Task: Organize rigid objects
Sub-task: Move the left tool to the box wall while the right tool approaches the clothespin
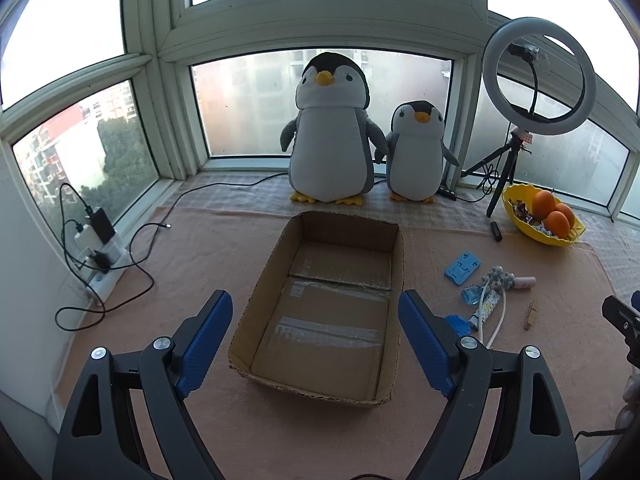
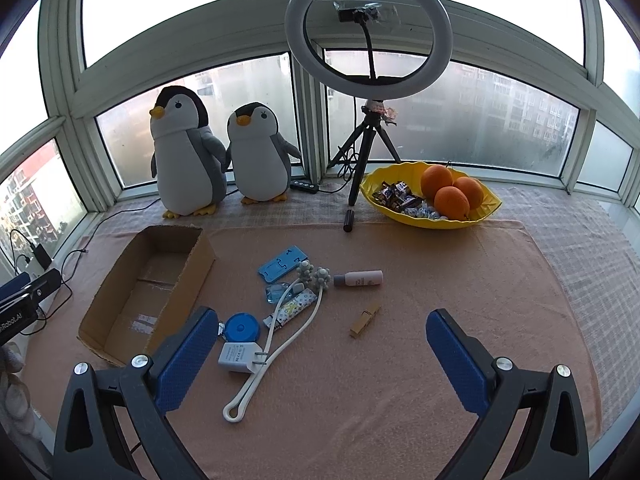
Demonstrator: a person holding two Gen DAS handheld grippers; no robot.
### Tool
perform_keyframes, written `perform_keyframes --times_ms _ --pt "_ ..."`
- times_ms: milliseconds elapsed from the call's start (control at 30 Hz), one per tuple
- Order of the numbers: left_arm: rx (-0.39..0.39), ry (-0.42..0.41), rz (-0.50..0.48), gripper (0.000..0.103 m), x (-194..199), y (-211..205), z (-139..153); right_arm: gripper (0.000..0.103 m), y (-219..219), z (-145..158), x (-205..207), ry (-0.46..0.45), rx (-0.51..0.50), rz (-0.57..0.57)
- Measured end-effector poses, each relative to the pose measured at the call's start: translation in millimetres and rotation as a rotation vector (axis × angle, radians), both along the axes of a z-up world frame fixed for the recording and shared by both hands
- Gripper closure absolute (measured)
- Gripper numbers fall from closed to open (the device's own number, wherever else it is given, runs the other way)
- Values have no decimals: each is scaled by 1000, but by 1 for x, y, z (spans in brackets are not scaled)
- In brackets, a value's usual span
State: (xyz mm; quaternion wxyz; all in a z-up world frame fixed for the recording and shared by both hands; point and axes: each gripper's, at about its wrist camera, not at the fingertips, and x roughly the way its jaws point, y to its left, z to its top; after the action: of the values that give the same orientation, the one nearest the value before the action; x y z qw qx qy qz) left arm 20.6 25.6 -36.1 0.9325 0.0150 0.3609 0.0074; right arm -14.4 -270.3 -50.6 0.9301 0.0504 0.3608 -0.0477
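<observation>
Cardboard box holds nothing; yellow bowl holds 3 oranges, seemingly candies; both tools spread wide.

blue tape measure half hidden behind left tool, charger label unreadable

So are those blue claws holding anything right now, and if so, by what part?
No, nothing is held. The left gripper hangs open over the cardboard box, and the right gripper is open above the small items, such as the clothespin.
</observation>
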Motion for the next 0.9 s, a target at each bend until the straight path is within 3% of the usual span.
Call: perform_keyframes --times_ms 500,733,900 --pt "72 180 156 18 53 63 -83 0 -31 -31 22 53 131 -1" --pt "62 247 180 18 74 78 -110 0 -58 -52 28 98 284 -19" --pt "60 282 171 18 83 79 -124 0 -68 -63 31 125 309 -49"
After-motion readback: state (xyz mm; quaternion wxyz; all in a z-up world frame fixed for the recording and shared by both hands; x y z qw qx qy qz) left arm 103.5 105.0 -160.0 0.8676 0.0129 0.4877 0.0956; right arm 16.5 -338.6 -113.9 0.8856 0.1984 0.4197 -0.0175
